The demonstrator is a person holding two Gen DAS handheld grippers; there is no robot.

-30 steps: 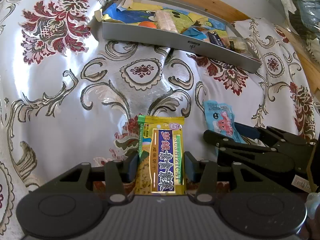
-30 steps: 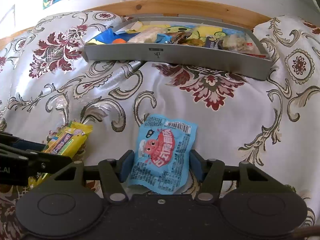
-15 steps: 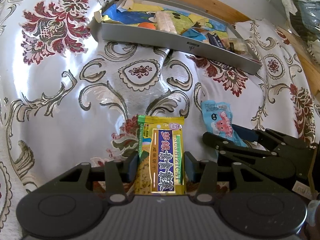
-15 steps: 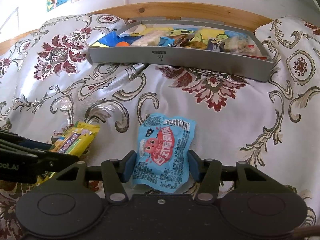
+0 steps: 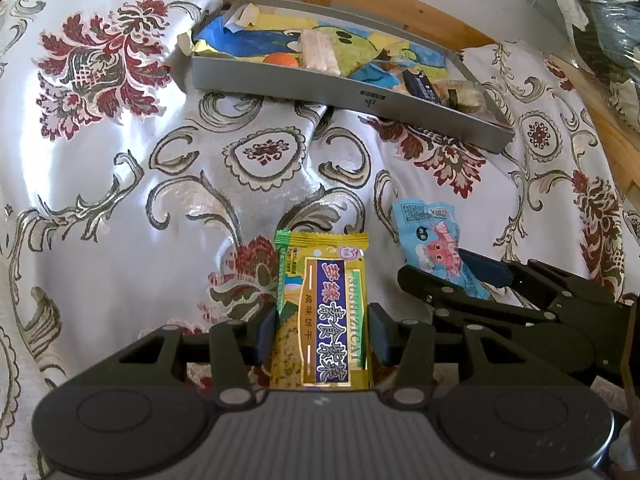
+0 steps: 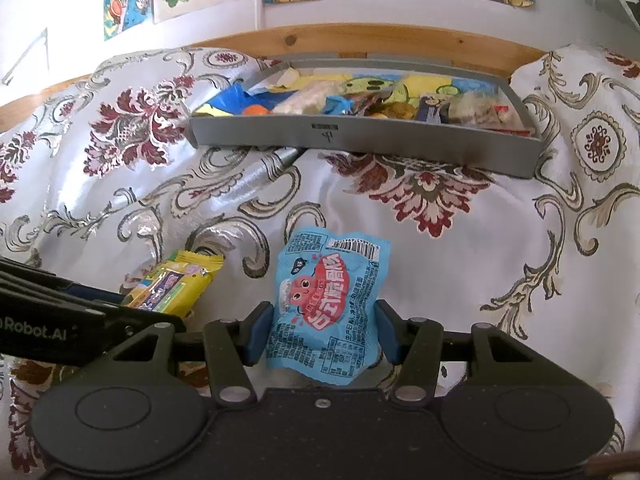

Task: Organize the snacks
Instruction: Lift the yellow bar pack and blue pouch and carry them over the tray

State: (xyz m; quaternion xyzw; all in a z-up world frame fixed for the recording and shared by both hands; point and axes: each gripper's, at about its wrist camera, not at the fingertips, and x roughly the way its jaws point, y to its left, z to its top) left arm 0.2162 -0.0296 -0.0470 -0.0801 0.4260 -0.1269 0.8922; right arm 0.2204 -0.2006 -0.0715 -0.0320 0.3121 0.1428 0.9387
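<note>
Left gripper [image 5: 322,336] clamps yellow packet [image 5: 322,312], right gripper [image 6: 322,332] clamps blue packet [image 6: 326,312]; both long axes point ahead toward grey tray [image 6: 360,140], right nearer.

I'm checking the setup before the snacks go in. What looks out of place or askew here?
The gray tray sits on rumpled cloth, with a clear tube-like object poking out from beneath its front wall, so it may not lie flat. Paper scraps overhang its left corner. The packets look undamaged.
</note>
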